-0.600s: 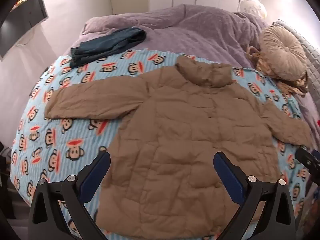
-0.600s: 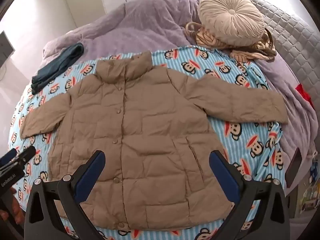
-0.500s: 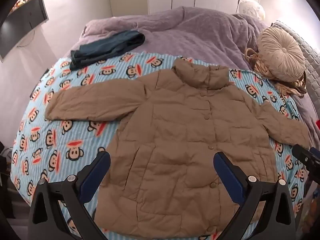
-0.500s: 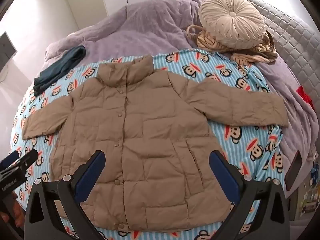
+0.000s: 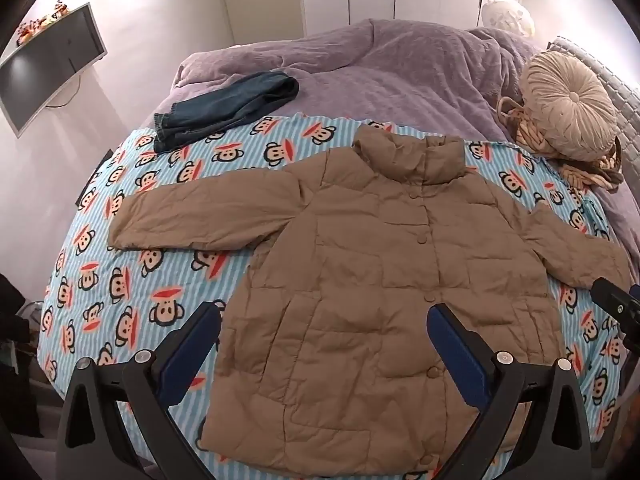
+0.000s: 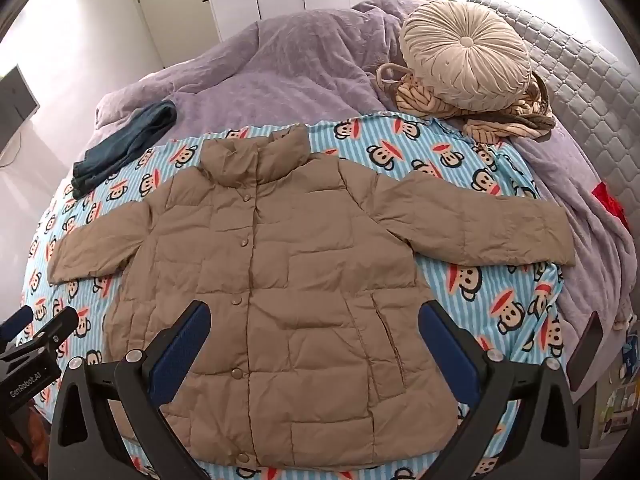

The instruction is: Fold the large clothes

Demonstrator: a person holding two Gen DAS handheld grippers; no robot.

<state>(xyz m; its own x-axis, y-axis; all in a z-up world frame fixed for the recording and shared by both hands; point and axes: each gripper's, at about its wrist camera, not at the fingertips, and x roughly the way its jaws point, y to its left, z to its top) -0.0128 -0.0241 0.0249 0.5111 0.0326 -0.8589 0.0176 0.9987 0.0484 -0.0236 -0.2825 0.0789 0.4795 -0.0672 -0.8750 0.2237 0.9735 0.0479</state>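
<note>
Lying flat: tan jacket (image 5: 360, 280) on monkey-print sheet (image 5: 160, 280), purple duvet (image 5: 380, 68) behind.

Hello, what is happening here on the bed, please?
A person holds the left gripper and the right gripper above a tan puffer jacket. It lies flat and buttoned on a monkey-print sheet, sleeves spread. Both jaws stand open and empty; no fold is made yet.

Item: one tan quilted puffer jacket (image 5: 372, 280), as we record it. Front side up, snapped shut along the centre placket, stand collar at the far end. Both sleeves spread outward. It lies flat and unfolded on the monkey-print sheet (image 5: 168, 280) on the bed.
</note>
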